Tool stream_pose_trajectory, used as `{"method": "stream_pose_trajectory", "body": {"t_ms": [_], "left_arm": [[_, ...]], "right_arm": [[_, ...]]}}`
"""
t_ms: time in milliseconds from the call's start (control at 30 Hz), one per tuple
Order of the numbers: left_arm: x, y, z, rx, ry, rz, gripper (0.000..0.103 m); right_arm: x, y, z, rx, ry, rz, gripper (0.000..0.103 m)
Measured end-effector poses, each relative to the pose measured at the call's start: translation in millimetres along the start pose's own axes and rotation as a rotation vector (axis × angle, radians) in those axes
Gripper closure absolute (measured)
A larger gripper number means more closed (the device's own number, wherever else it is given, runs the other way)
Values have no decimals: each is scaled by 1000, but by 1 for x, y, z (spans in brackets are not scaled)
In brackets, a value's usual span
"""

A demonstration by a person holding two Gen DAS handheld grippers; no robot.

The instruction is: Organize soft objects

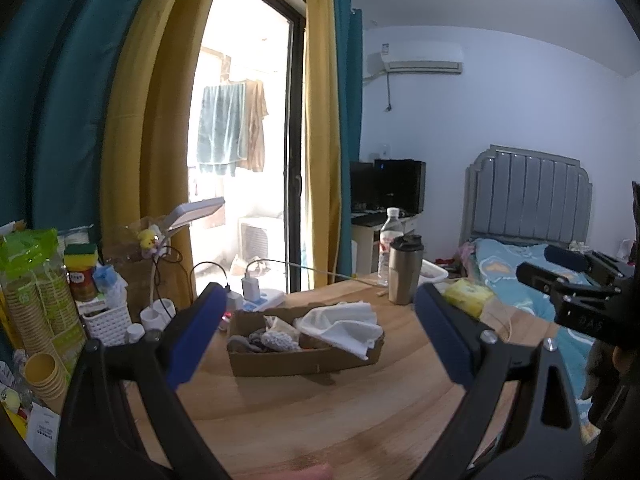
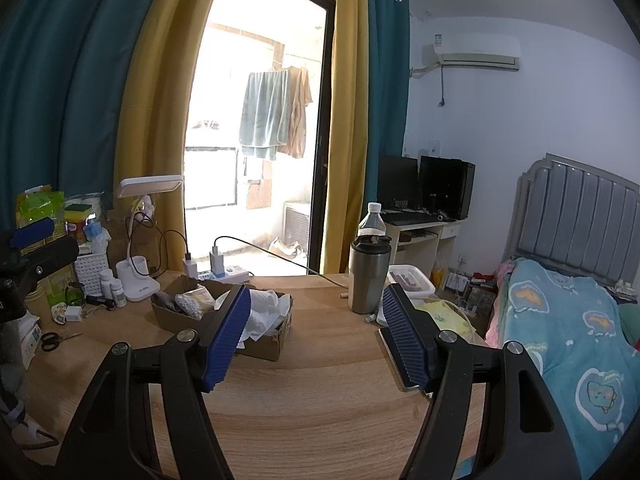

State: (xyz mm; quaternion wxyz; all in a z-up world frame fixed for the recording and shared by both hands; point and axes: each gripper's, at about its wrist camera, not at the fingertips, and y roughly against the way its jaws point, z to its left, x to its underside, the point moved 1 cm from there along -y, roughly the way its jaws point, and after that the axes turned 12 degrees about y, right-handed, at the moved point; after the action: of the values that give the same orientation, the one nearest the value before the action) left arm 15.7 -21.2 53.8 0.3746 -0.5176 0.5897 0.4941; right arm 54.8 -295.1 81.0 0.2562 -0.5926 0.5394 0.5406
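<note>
Both wrist views showed a wooden table (image 1: 320, 412) with a shallow cardboard box (image 1: 300, 356) near its middle. We found the soft things lying in that box: a white cloth (image 1: 344, 324) draped over its right end and a knitted whitish piece (image 1: 280, 338) beside darker fabric at its left end.

We held the left gripper (image 1: 316, 340) above the table, short of the box, with its jaws spread wide and nothing between them. The right gripper (image 2: 316, 344) hung likewise wide and empty, to the right of the box and just beside a steel tumbler (image 2: 366, 276) and a water bottle (image 2: 371, 220).

We judged the work to be at a pause between picks, either at its start or near its end; the pictures did not settle which. The next move, in our judgement, called for bringing one pair of jaws down over the white cloth and pinching a raised fold, clear of the box wall.

We could not make out what lay under the cloth, nor what the darker fabric was. The left blue pad (image 2: 228, 340) hid part of the box in the right view, and a yellow packet (image 1: 468, 294) at the table's far edge was half hidden.
</note>
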Motion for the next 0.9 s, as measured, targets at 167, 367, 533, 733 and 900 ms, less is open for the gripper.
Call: {"method": "stream_pose_trajectory", "body": {"t_ms": [167, 367, 533, 733, 900], "left_arm": [[1, 0, -2, 6, -2, 4, 7], [3, -1, -4, 10, -1, 16, 7], [5, -4, -4, 17, 2, 30, 7], [6, -5, -6, 25, -2, 38, 7], [6, -4, -7, 25, -2, 38, 7]], "right_arm": [[1, 0, 0, -1, -1, 0, 31], [3, -1, -1, 1, -2, 1, 31], [4, -1, 0, -2, -4, 1, 31], [3, 0, 4, -17, -1, -2, 31], [1, 0, 5, -28, -5, -3, 31]]}}
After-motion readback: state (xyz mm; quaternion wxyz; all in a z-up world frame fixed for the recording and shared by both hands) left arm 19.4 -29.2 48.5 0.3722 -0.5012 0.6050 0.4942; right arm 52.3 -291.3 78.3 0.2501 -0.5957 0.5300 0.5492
